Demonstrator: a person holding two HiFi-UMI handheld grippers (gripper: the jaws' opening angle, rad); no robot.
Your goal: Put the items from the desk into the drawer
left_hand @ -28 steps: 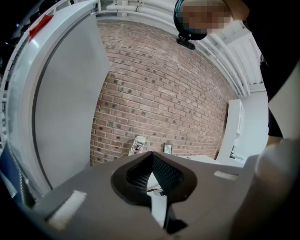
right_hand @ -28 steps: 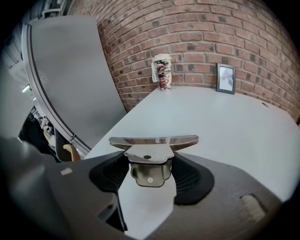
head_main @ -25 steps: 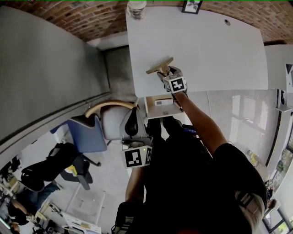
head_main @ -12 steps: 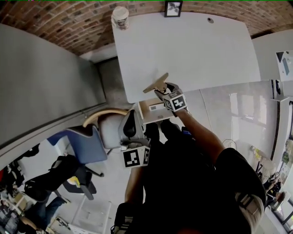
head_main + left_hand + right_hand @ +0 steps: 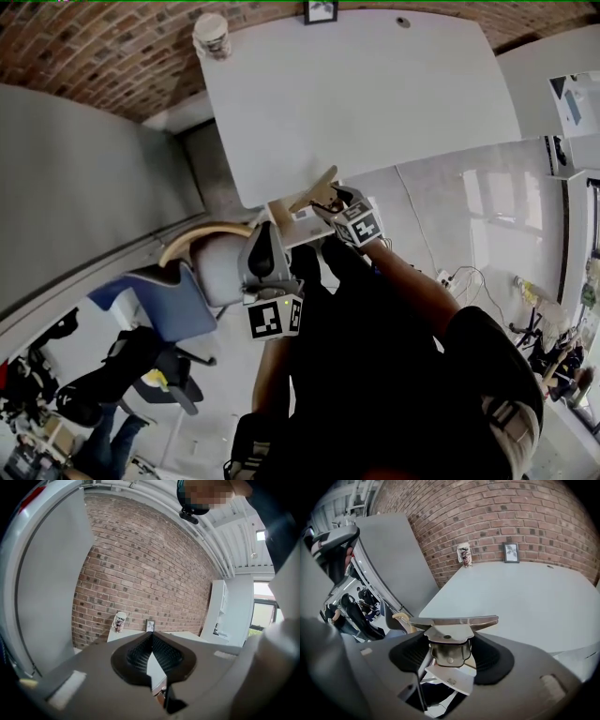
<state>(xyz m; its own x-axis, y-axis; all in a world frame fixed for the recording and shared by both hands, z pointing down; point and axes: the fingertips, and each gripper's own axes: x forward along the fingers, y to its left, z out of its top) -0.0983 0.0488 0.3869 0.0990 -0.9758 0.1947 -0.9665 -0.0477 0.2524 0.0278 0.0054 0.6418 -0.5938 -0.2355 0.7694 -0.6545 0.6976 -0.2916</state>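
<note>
Grips a metal tool (image 5: 454, 620) in the right gripper (image 5: 330, 201), the dark ribbed fingers (image 5: 492, 656) drawn in narrow against both sides of its shiny body, the flat broad blade lying crosswise above them. Carries it clear of the surface, at the near edge of the white worktop (image 5: 375, 94), just above and beside the open drawer (image 5: 292, 232) that juts from under that edge (something small and pale lying inside, too small to name). Reaches there with the right arm stretched forward, the marker cube (image 5: 360, 227) turned up toward the head camera. Holds the left gripper (image 5: 151, 644) lower and closer to the body, just below the drawer in the head view and right beside a grey chair (image 5: 211, 272) with a curved wooden armrest. Shows that gripper's fingers pressed together along a single seam, with nothing caught between them. At the far end of the worktop, against the brick wall (image 5: 103, 47): a paper cup (image 5: 213, 36) at the left corner and a small framed picture (image 5: 320, 11) further right, both upright, apart from each other and well away from the tool. Between those two and the near edge, bare white surface only.
</note>
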